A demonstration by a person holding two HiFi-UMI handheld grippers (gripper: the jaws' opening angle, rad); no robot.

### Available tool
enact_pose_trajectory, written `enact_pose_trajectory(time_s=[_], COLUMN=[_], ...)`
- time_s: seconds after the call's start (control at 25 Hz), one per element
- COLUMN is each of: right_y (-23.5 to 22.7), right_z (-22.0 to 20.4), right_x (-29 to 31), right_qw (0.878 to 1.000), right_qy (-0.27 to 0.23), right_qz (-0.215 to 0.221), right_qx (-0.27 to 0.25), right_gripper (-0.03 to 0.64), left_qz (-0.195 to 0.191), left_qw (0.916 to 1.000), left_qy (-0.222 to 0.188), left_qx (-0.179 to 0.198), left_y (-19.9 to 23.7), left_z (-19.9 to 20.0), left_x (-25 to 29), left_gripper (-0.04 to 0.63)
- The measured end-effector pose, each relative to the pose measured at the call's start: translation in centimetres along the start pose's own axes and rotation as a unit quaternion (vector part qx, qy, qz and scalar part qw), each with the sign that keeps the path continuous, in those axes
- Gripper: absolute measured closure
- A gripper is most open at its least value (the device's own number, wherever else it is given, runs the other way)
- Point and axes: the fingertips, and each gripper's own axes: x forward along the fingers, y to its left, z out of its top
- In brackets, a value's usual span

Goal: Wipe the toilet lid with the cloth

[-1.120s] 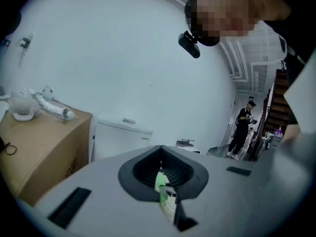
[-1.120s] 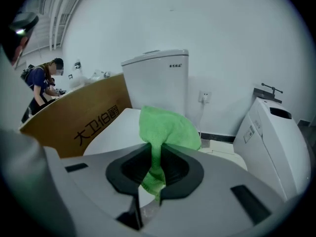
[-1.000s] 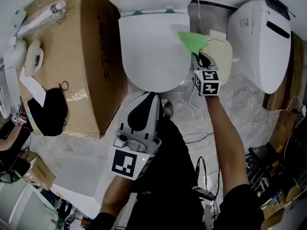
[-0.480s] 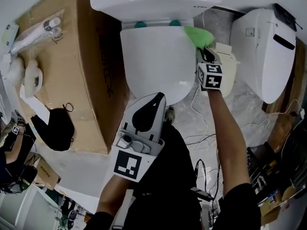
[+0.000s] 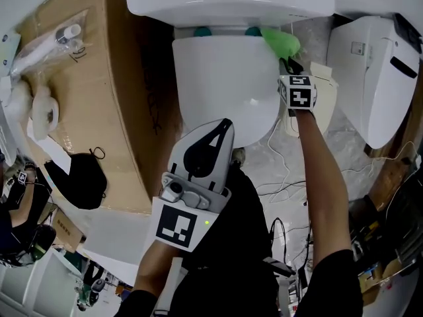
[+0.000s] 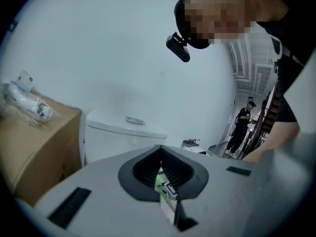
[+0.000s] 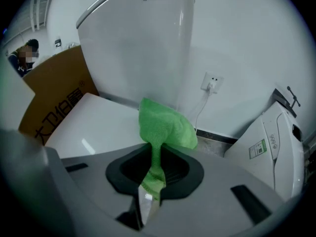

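At the upper right of the head view, the right gripper (image 5: 288, 63) is clenched on the green cloth (image 5: 280, 41). The cloth's bunched end sits over the back right corner of the white toilet lid (image 5: 225, 84), hiding that corner. Just beyond is the tank (image 5: 225, 2), cut off by the top edge. In the right gripper view the cloth's tail vanishes between the 2 jaws. The left gripper (image 5: 218, 132), at lower centre, covers the lid's front rim. Its jaws are pressed together, with only an unclear pale sliver in the slit.

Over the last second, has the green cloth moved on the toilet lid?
Yes. The green cloth slid along the toilet lid toward the tank.
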Motion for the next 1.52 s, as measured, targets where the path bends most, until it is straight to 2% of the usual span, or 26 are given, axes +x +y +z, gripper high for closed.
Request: enact_pose_trajectory(time_s=[0.12, 0.24, 0.4, 0.64, 0.92, 1.12, 1.36, 1.52], right_y=[0.3, 0.4, 0.9, 3.1, 5.0, 6.5, 8.4, 9.6], right_z=[-1.2, -1.5, -1.6, -2.7, -5.4, -8.3, -11.9, -14.0], right_x=[0.8, 1.0, 1.1, 0.9, -0.2, -1.6, -3.4, -4.6], right_qw=[0.999, 0.999, 0.993, 0.968, 0.940, 0.928, 0.926, 0.930], right_qy=[0.029, 0.034, 0.042, 0.057, 0.087, 0.102, 0.105, 0.108], right_qz=[0.005, 0.008, 0.011, 0.030, 0.061, 0.076, 0.075, 0.070], right_qx=[-0.015, -0.037, -0.110, -0.242, -0.323, -0.349, -0.354, -0.345], right_gripper=[0.552, 0.554, 0.554, 0.554, 0.554, 0.554, 0.554, 0.555], left_qz=[0.001, 0.001, 0.005, 0.006, 0.007, 0.009, 0.014, 0.019], left_qw=[1.0000, 1.0000, 1.0000, 0.9999, 0.9999, 0.9999, 0.9998, 0.9996], left_qy=[0.001, 0.003, 0.004, 0.005, 0.000, -0.005, -0.009, -0.014], left_qx=[-0.002, -0.002, -0.006, -0.013, -0.012, -0.011, -0.012, -0.013], left_y=[0.2, 0.3, 0.1, -0.8, -2.4, -3.8, -5.2, -6.0], left_z=[0.0, -0.1, -0.5, -1.5, -2.1, -2.8, -4.2, -5.1], left_x=[0.1, -0.1, -0.7, -1.6, -3.5, -5.3, -7.7, -9.4], left_gripper=[0.597, 0.597, 0.597, 0.597, 0.597, 0.597, 0.597, 0.597])
